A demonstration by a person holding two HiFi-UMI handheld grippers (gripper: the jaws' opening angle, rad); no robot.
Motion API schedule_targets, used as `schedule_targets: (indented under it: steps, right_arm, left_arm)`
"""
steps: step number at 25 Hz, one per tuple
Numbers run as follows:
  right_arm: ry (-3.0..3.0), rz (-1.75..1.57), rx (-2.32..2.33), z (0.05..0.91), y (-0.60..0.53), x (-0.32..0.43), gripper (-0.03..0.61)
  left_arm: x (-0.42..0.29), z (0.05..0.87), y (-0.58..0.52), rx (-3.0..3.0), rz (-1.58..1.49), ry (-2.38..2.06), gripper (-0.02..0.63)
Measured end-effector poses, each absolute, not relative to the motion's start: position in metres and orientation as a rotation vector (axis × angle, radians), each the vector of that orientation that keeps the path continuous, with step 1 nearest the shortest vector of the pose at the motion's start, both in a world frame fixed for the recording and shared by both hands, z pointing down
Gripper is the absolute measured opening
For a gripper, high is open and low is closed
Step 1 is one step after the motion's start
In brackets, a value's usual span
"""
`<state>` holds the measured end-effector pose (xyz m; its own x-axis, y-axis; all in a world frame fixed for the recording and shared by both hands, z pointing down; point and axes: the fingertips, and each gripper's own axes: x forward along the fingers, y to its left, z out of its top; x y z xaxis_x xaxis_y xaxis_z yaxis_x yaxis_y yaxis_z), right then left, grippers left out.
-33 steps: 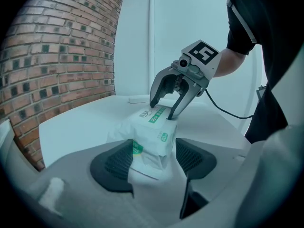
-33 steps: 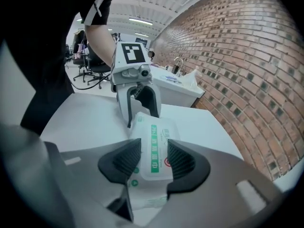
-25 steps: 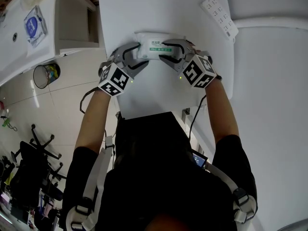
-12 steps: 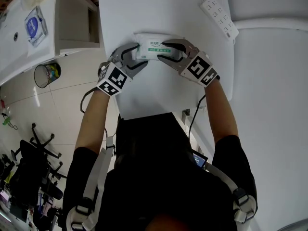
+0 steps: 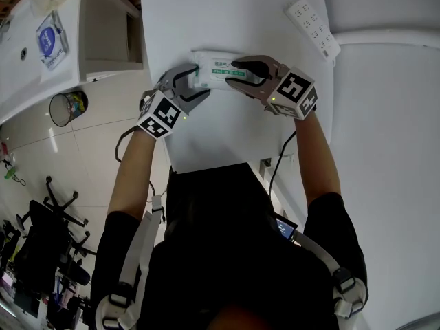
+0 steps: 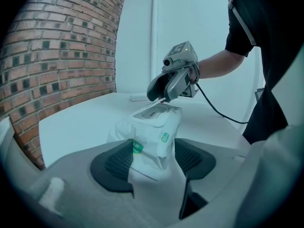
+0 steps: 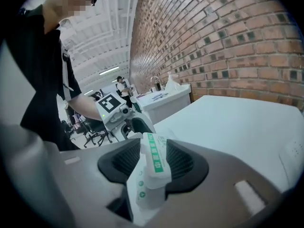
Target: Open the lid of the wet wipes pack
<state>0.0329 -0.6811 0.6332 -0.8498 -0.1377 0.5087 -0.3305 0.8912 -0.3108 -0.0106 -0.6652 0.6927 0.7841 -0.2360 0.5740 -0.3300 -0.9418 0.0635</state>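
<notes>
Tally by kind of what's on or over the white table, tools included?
wet wipes pack: 1
power strip: 1
tools: 2 (left tool, right tool, both clamped on the wet wipes pack)
Total: 4

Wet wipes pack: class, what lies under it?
The white table shows on every side of the wet wipes pack. The patch directly below is covered, so whether the pack rests there or hangs clear cannot be seen.

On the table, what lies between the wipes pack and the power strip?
Nothing: the head view shows bare white table between the pack and the power strip.
</notes>
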Motion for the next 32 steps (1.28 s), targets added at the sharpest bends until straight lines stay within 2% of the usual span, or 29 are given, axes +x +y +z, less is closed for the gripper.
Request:
schedule_targets:
  steps: [10, 13, 17, 32]
  right_arm:
    - [-2.581, 0.361, 0.417, 0.606, -0.715, 0.040, 0.146]
    - [-2.561, 0.285, 0.486, 0.606, -0.731, 0.043, 0.091]
    - [-2.539, 0.243, 0.545, 0.613, -0.745, 0.046, 0.075]
    - [-2.438, 0.389, 0.734, 0.657, -0.773, 0.058, 0.080]
  left_arm:
    - [-0.011, 0.691, -0.664, 2.782, 0.873, -0.435, 0.276]
    - [-0.012, 0.692, -0.664, 2.781, 0.876, -0.429, 0.276]
    - [-0.012, 0.691, -0.665, 2.773, 0.861, -0.424, 0.276]
    - [-0.014, 0.691, -0.666, 2.755, 0.826, -0.414, 0.278]
